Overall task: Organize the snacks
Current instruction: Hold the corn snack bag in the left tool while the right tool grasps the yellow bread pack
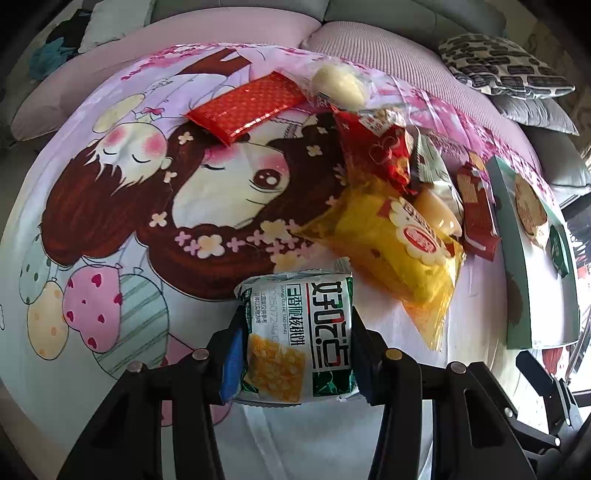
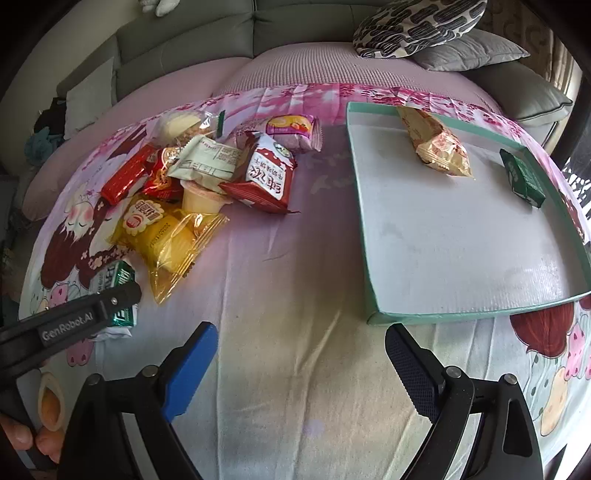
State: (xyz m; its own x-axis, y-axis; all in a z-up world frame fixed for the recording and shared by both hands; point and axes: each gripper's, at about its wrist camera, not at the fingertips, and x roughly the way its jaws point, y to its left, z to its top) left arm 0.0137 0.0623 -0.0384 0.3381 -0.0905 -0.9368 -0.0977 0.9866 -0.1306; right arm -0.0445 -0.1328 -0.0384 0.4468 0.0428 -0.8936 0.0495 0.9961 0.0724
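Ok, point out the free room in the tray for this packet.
The tray floor is bare along its near and left walls; the beige packet and green packet sit at the far side. The snack pile left of it is crowded.

tray (image 2: pixel 373 236): 1 | packets in tray (image 2: pixel 439 146): 2 | cushions (image 2: pixel 417 26): 2

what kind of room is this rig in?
Likely a home living room: a grey sofa with a patterned cushion runs behind, and the snacks lie on a cartoon-print cloth spread over a padded pink surface, not a bench.
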